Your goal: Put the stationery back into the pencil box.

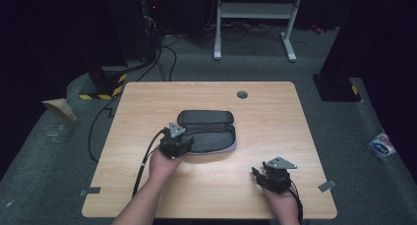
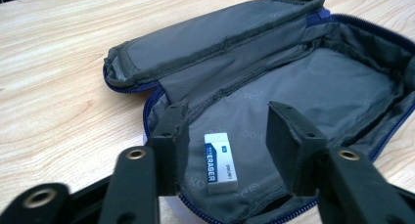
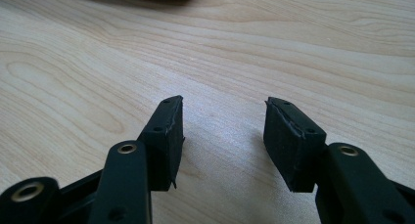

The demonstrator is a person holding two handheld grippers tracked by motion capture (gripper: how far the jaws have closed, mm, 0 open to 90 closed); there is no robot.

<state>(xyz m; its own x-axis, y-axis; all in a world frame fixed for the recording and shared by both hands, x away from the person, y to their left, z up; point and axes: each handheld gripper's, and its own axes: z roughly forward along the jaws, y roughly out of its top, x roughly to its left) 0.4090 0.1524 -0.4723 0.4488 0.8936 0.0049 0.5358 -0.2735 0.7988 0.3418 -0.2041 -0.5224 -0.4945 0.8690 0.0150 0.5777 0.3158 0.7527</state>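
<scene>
left gripper view looks along the left gripper (image 2: 227, 136), its jaws spread wide and holding nothing, straddling an eraser (image 2: 220, 161) that lies flat on the lining of the open pencil case (image 2: 313, 82). that eraser looks light, firm and a bit grippy, so pinching its two long sides should hold it; the case is soft fabric that would sag and bunch if caught. from the high view, the right gripper (image 1: 264, 175) sits near the desk's (image 1: 275, 102) front right corner, jaws also wide and empty, while the case lies around the middle.
</scene>
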